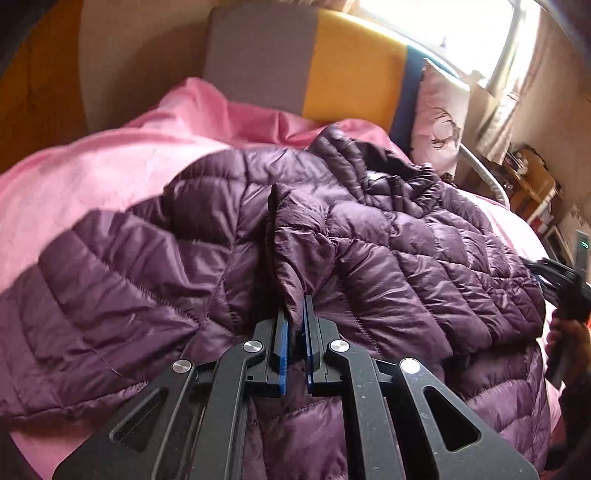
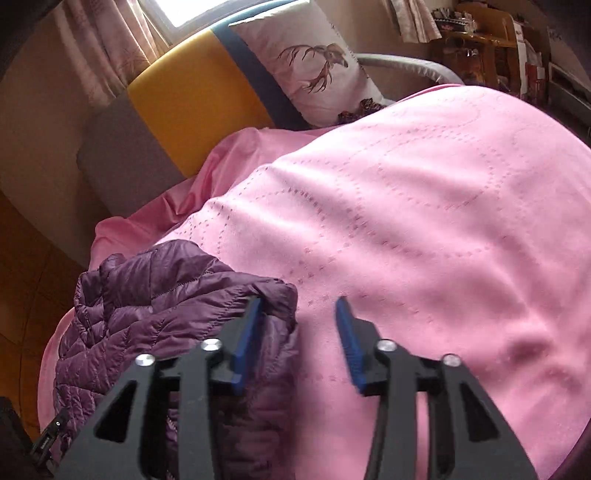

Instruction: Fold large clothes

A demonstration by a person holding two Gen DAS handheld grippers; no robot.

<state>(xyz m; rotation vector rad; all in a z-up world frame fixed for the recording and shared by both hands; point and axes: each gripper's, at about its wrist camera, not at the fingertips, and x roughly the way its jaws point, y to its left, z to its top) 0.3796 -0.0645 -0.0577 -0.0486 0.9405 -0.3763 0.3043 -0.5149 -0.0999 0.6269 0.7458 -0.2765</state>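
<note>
A purple quilted puffer jacket [image 1: 388, 243] lies spread and rumpled on a pink bed cover [image 1: 92, 166]. My left gripper [image 1: 296, 310] is shut on a raised fold of the jacket, which stands up between its blue pads. In the right wrist view the jacket's edge [image 2: 166, 291] lies at the lower left on the pink cover [image 2: 406, 192]. My right gripper [image 2: 301, 306] is open, with its left finger touching the jacket's edge and its right finger over bare cover. The right gripper also shows at the right edge of the left wrist view [image 1: 565, 291], in a hand.
A grey, yellow and blue headboard [image 1: 332, 62] stands behind the bed. A white pillow with a deer print [image 2: 314, 62] leans against it. A window with curtains [image 1: 472, 33] is beyond. Wooden shelves with clutter [image 2: 480, 37] stand at the right of the bed.
</note>
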